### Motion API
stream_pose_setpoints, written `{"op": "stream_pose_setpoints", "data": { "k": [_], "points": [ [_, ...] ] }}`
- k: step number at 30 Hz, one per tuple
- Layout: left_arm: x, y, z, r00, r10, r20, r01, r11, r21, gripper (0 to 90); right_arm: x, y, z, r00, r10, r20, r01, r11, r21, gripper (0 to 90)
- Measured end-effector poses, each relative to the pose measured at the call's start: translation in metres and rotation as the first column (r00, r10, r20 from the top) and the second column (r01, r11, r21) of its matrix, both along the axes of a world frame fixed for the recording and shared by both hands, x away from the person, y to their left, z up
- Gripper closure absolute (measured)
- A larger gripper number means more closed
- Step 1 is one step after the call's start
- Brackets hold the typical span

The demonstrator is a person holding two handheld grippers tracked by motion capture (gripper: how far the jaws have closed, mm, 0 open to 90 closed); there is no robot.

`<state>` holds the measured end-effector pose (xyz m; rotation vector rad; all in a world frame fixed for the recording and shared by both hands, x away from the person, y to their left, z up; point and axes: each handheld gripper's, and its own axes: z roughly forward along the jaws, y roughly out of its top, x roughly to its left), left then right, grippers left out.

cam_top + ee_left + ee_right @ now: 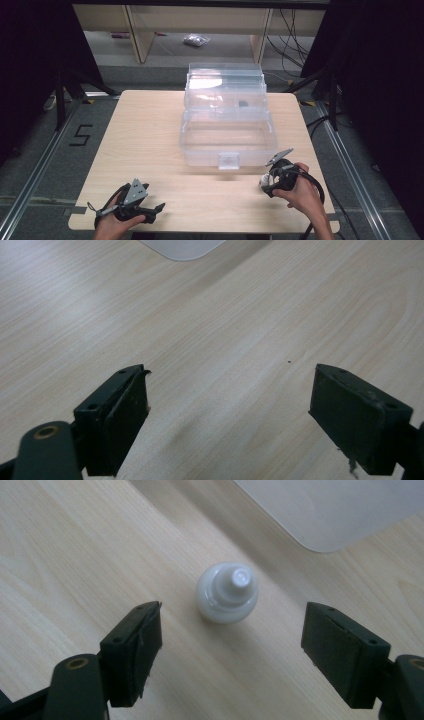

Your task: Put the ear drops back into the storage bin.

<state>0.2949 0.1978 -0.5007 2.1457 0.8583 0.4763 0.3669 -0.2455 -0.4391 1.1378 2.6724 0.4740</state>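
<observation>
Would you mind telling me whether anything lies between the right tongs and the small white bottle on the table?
Nothing visible does. The small white bottle stands upright on bare table just ahead of the right tongs, whose jaws are open and apart from it; the clear plastic box sits beyond it.

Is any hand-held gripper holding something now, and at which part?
Nothing is held. The right hand-held gripper stands open above the small white bottle; the left hand-held gripper is open too.

White bottle (227, 594), pale wood table (60, 555)
</observation>
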Motion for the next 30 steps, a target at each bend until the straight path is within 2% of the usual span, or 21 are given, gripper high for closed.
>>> {"op": "stream_pose_setpoints", "data": {
  "k": [3, 4, 5, 10, 13, 14, 15, 17, 20, 25, 26, 27, 30],
  "points": [
    [0.0, -0.001, -0.001, 1.0, 0.002, -0.004, -0.002, 1.0, -0.006, 15.0, 0.004, 0.003, -0.002, 1.0, 0.002, -0.003, -0.002, 0.9999, -0.01, 27.3],
    [0.001, 0.001, 0.0, 1.0, -0.001, 0.001, 0.001, 0.9999, 0.017, 15.0, 0.006, 0.003, -0.002, 0.9999, 0.014, 0.004, -0.014, 0.9998, -0.017, 28.2],
    [0.0, 0.0, -0.001, 1.0, 0.006, 0.0, -0.006, 1.0, 0.003, 15.0, 0.007, 0.005, -0.003, 0.9999, 0.014, -0.006, -0.014, 0.9997, -0.021, 29.5],
    [0.001, 0.001, 0.0, 1.0, 0.004, 0.005, -0.004, 0.9999, 0.013, 15.0, 0.013, 0.011, -0.007, 0.9988, 0.047, -0.015, -0.047, 0.9982, -0.038, 36.1],
    [0.0, 0.0, 0.0, 1.0, 0.003, 0.002, -0.003, 1.0, 0.004, 15.0, 0.014, 0.014, -0.009, 0.999, 0.035, -0.028, -0.036, 0.998, -0.051, 40.5],
    [0.0, 0.0, 0.0, 1.0, 0.001, 0.001, -0.001, 1.0, 0.003, 15.0, 0.016, 0.013, -0.009, 0.9981, 0.057, -0.022, -0.058, 0.9968, -0.054, 41.9],
    [0.001, 0.001, 0.0, 1.0, 0.0, 0.001, 0.0, 0.9999, 0.011, 15.0, 0.017, 0.014, -0.01, 0.9982, 0.056, -0.022, -0.058, 0.9968, -0.055, 43.7],
    [0.0, 0.0, 0.0, 1.0, 0.001, -0.001, -0.001, 1.0, -0.001, 15.0, 0.018, 0.015, -0.01, 0.9981, 0.051, -0.036, -0.053, 0.9968, -0.061, 46.0],
    [0.001, 0.001, 0.0, 1.0, 0.001, 0.003, -0.001, 0.9999, 0.013, 15.0, 0.02, 0.016, -0.01, 0.9976, 0.059, -0.036, -0.062, 0.9958, -0.068, 47.9],
    [0.001, 0.0, 0.0, 1.0, 0.009, 0.003, -0.009, 0.9999, 0.005, 15.0, 0.023, 0.019, -0.013, 0.9956, 0.079, -0.051, -0.083, 0.9938, -0.075, 52.1],
    [0.0, 0.001, 0.001, 1.0, 0.008, -0.004, -0.008, 0.9998, 0.016, 15.0, 0.023, 0.02, -0.014, 0.9964, 0.07, -0.048, -0.074, 0.9939, -0.082, 53.4],
    [0.0, 0.0, 0.0, 0.9999, 0.01, 0.004, -0.01, 0.9999, 0.005, 15.0, 0.024, 0.021, -0.015, 0.9961, 0.072, -0.052, -0.076, 0.9935, -0.084, 55.3],
    [0.0, 0.001, 0.001, 1.0, 0.007, -0.004, -0.007, 0.9998, 0.017, 15.0, 0.023, 0.022, -0.015, 0.9955, 0.067, -0.067, -0.072, 0.9936, -0.087, 59.1]
  ]
}}
